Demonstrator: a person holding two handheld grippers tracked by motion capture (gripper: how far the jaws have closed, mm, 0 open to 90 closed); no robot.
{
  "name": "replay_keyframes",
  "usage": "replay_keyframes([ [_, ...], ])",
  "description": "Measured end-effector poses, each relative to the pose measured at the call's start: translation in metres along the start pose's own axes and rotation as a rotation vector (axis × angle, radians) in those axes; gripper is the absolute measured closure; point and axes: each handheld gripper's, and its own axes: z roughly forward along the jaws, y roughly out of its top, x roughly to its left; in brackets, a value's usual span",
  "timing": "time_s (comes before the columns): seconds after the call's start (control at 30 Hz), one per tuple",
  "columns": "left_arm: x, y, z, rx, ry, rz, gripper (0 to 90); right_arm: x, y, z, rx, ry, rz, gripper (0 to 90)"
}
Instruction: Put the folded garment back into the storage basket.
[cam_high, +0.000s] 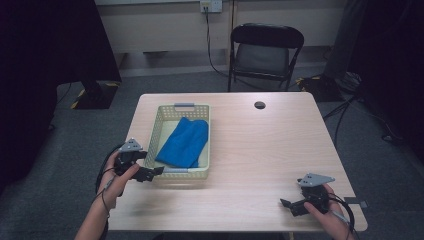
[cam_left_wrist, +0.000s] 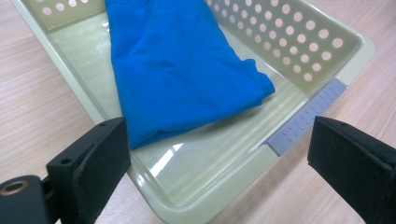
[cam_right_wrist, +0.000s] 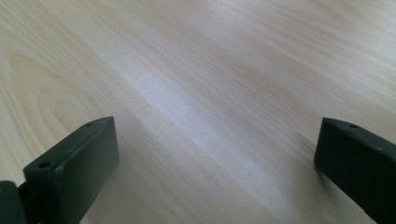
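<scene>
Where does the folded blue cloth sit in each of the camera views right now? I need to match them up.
High view: the folded blue cloth lies inside the pale green perforated plastic basket, left of the table's centre, just beyond the left gripper.
Left gripper view: the cloth takes up the upper centre, above the open jaws.
Right gripper view: bare wooden table; no cloth.
Shared landmark: the basket's grey handle grip at the near rim.
</scene>
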Motion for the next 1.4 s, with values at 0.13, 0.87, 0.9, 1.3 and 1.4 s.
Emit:
replay_keyframes([
  [0.13, 0.0, -0.002, 0.0, -0.006, 0.003, 0.002, 5.2, 0.0, 0.0, 0.0, 0.0, 0.0, 0.0, 0.0],
  [0.87, 0.006, -0.013, -0.013, -0.023, 0.035, -0.013, 5.2, 0.0, 0.0, 0.0, 0.0, 0.0, 0.0, 0.0],
  [0.9, 0.006, -0.014, -0.013, -0.022, 0.034, -0.014, 5.2, 0.0, 0.0, 0.0, 0.0, 0.0, 0.0, 0.0],
  [1.3, 0.011, -0.03, -0.012, -0.018, 0.049, -0.039, 5.2, 0.0, 0.0, 0.0, 0.0, 0.0, 0.0, 0.0],
  [1.4, 0.012, -0.034, -0.01, -0.013, 0.049, -0.043, 5.2, 0.0, 0.0, 0.0, 0.0, 0.0, 0.0, 0.0],
])
